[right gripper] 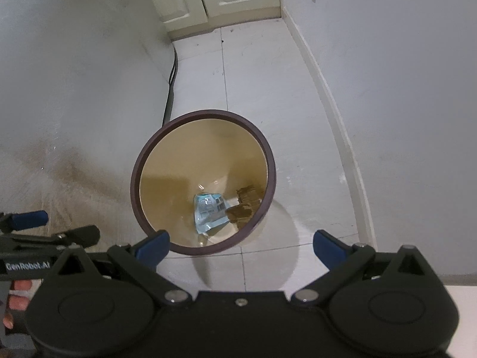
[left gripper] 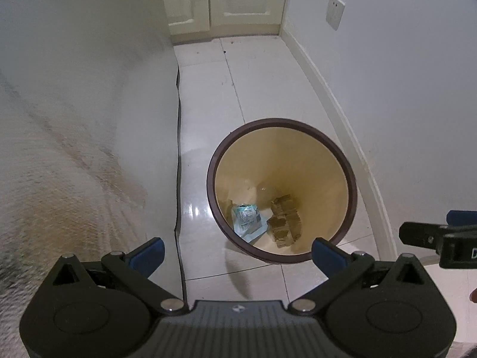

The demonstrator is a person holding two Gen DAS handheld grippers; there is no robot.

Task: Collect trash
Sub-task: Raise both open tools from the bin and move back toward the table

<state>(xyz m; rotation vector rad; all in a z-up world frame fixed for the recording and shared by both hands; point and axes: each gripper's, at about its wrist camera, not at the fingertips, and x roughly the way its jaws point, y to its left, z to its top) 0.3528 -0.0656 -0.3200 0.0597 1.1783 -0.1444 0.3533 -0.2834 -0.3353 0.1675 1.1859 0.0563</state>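
Note:
A round trash bin with a dark brown rim (left gripper: 353, 179) and tan inside stands on the white tiled floor; it also shows in the right wrist view (right gripper: 135, 179). Inside lie a light blue plastic wrapper (left gripper: 246, 219) (right gripper: 208, 211) and crumpled brown cardboard pieces (left gripper: 284, 219) (right gripper: 244, 204). My left gripper (left gripper: 237, 253) is open and empty, above the bin's near rim. My right gripper (right gripper: 241, 246) is open and empty, above the bin's near right side. Each gripper shows at the edge of the other's view, the right (left gripper: 432, 232) and the left (right gripper: 44, 229).
A white, stained surface (left gripper: 74, 119) runs along the left, with a dark cable (left gripper: 178, 149) at its edge. A white wall with baseboard (left gripper: 342, 113) and a wall switch (left gripper: 336, 12) is on the right. Cream cabinet doors (left gripper: 226, 0) close the far end.

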